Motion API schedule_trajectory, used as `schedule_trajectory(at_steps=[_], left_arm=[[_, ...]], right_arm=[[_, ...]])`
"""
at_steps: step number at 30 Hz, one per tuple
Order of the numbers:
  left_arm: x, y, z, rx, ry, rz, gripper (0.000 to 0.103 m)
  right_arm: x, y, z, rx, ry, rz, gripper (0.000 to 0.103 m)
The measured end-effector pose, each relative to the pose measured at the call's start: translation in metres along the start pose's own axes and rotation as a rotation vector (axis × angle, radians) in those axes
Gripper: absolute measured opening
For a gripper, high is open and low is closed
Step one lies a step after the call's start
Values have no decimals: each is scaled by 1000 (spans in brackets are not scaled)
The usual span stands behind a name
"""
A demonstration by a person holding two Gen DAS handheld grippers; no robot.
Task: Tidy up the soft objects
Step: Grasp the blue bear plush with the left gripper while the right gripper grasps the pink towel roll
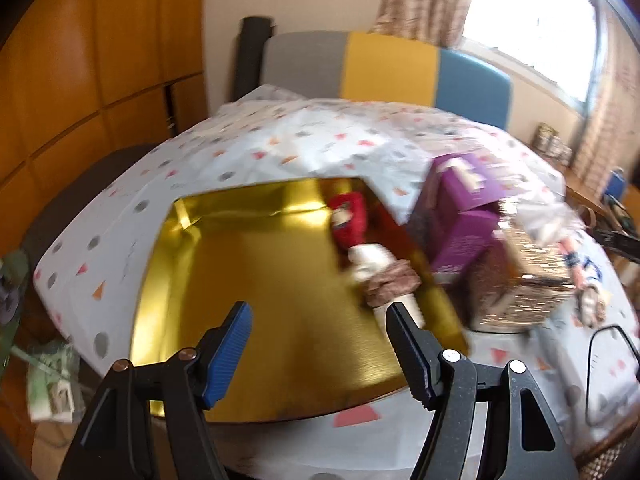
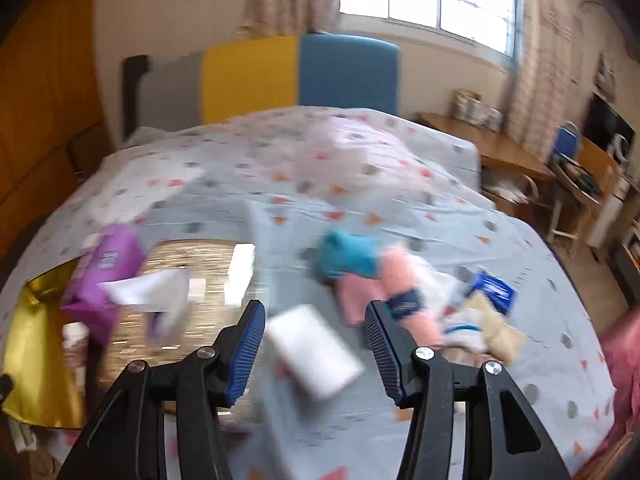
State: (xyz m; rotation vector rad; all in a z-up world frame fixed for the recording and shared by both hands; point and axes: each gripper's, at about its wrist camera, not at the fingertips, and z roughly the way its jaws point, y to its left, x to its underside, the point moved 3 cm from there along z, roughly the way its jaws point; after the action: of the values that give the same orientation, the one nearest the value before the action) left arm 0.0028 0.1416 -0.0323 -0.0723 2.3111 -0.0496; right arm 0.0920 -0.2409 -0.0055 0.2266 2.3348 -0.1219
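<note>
A gold tray (image 1: pixel 248 264) lies on the patterned bed. At its right side are a red soft item (image 1: pixel 349 216) and a white and brown soft item (image 1: pixel 384 276). My left gripper (image 1: pixel 320 318) is open and empty above the tray's near part. My right gripper (image 2: pixel 315 324) is open, with a white block (image 2: pixel 316 356) lying on the bedsheet between its fingers, blurred. Beyond it lie a teal cloth (image 2: pixel 348 258), pink rolled socks (image 2: pixel 404 292) and a beige soft toy (image 2: pixel 496 328).
A purple box (image 1: pixel 464 216) and a woven glittery box (image 1: pixel 520 280) stand right of the tray; they also show in the right wrist view, the woven box (image 2: pixel 188 276) holding white items. A colored headboard (image 2: pixel 256 76) is behind. A desk (image 2: pixel 516 156) stands right of the bed.
</note>
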Motion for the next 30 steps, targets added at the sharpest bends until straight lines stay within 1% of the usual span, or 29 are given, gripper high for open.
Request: schedule_trajectory(at_steps=[3, 5, 7, 8, 10, 11, 13, 14, 16, 17, 20, 22, 25, 28, 30], left_arm=[[-10, -30, -8, 96, -16, 58, 70], [-17, -52, -14, 147, -38, 113, 70], [-24, -85, -20, 218, -54, 195, 70], [-27, -95, -23, 246, -57, 218, 70], [-33, -121, -25, 292, -68, 270, 70], [-37, -135, -24, 307, -65, 294, 68], [-43, -156, -21, 353, -42, 309, 67], [-47, -166, -20, 376, -32, 317, 67], [-52, -188, -19, 390, -24, 348, 64], [-54, -197, -18, 400, -17, 362, 61], [-61, -223, -12, 437, 14, 370, 58], [-62, -231, -10, 445, 28, 365, 56], [-66, -234, -3, 467, 59, 337, 56], [-75, -233, 1, 470, 61, 315, 56], [-82, -235, 5, 491, 76, 289, 56]], right_arm=[[-1, -57, 24, 111, 27, 76, 53], [3, -88, 37, 141, 46, 116, 53], [11, -113, 53, 142, 71, 169, 53], [15, -123, 58, 126, 89, 208, 53], [19, -137, 63, 49, 115, 312, 53], [18, -140, 61, 50, 103, 335, 53], [17, -140, 57, 74, 88, 310, 53], [17, -138, 57, 69, 90, 307, 53], [16, -133, 58, 34, 100, 299, 53], [16, -128, 59, 28, 105, 291, 53], [17, -120, 63, -6, 122, 274, 53], [16, -117, 64, -30, 123, 268, 53], [9, -109, 70, -77, 125, 239, 53], [-2, -93, 84, -79, 135, 128, 53], [-4, -84, 100, -111, 170, 89, 53]])
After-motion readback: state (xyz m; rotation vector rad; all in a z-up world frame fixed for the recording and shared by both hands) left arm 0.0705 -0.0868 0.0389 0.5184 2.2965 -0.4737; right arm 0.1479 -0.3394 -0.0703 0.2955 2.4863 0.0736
